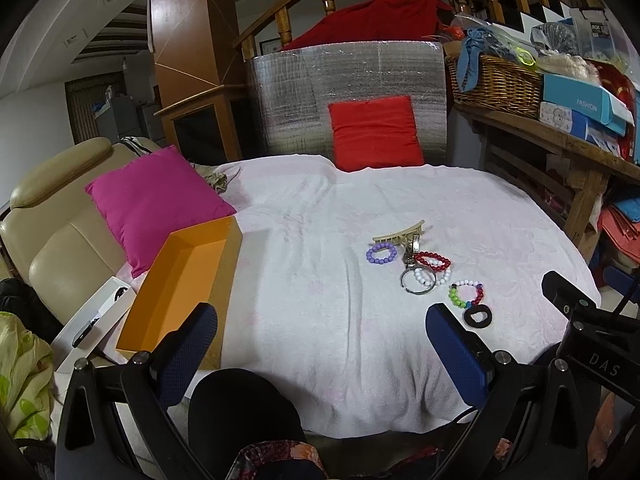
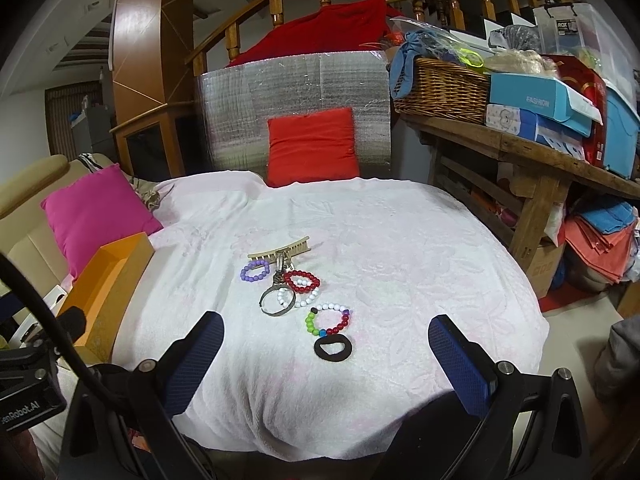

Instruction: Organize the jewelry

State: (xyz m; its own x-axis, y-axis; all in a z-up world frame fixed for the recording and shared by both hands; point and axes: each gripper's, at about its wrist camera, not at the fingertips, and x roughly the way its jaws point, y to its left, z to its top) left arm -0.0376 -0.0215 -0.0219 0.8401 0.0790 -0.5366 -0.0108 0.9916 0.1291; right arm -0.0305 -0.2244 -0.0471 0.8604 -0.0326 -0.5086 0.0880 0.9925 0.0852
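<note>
Both the left gripper (image 1: 320,332) and right gripper (image 2: 326,344) hang wide open, holding nothing; the bracelets (image 2: 304,292) lie tangled just ahead of the right one; the orange box (image 1: 180,280) sits by the left's left finger; one pinch may drag several.

Both of my views are evenly lit by soft indoor light from overhead, bright on the white towel (image 1: 360,280) and dimmer toward the room's back left. Shadows are faint: a soft one lies beside the orange box (image 1: 180,280). The silver foil panel (image 2: 296,84) shows a dull sheen, no harsh glare. Fisheye bending curves the railing (image 2: 280,4) and darkens the corners to black. The middle is sharp; the edges smear slightly, with mild grain throughout.
</note>
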